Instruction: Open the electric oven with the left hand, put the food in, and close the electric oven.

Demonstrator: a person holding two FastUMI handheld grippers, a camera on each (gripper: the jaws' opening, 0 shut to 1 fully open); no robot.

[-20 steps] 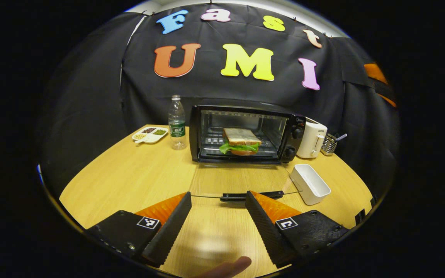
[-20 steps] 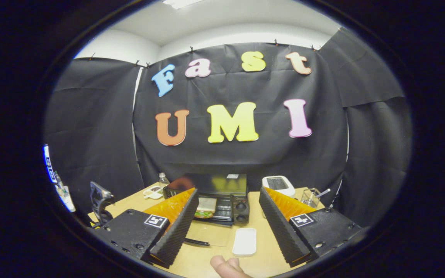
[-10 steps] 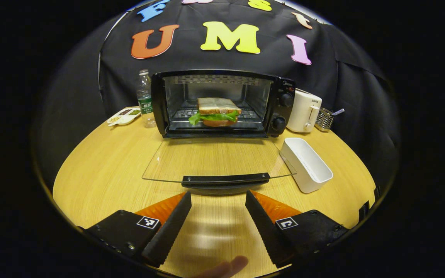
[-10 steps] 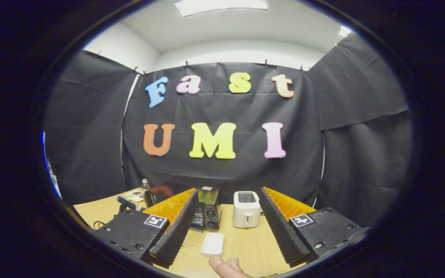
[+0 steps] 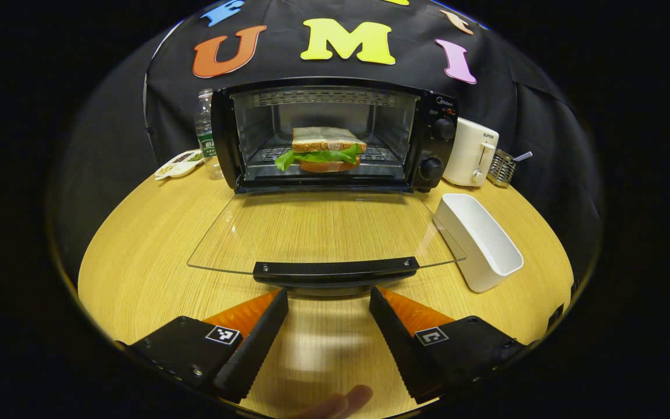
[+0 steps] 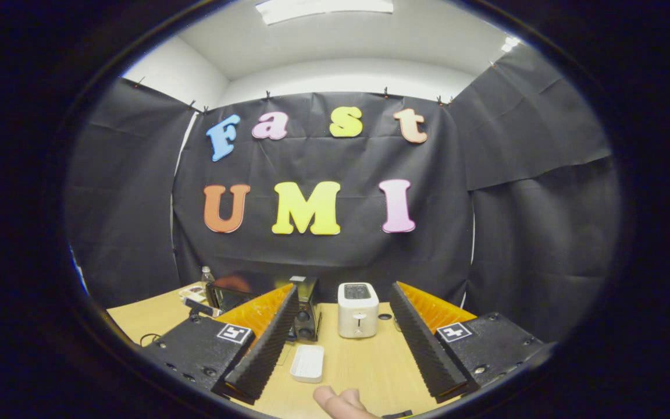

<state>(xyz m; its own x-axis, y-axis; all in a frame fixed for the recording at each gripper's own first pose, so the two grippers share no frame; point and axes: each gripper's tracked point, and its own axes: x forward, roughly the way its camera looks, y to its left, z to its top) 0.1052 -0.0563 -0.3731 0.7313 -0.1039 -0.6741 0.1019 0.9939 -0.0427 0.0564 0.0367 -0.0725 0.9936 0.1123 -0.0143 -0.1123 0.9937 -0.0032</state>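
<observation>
— Black electric oven (image 5: 335, 137) straight ahead of the claw, clear glass door (image 5: 323, 233) with a black handle (image 5: 335, 270)?
— Yes. Inside, pale bread sandwich (image 5: 324, 149) with green lettuce. White toaster (image 5: 470, 153) and white rectangular dish (image 5: 479, 241) to the right.
— Underneath?
— Light wood-grain table (image 5: 149, 256).

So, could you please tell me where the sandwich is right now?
In the left gripper view, the sandwich sits on the rack inside the open oven, behind the lowered glass door, with the bottle left of the oven and the toaster right.
</observation>
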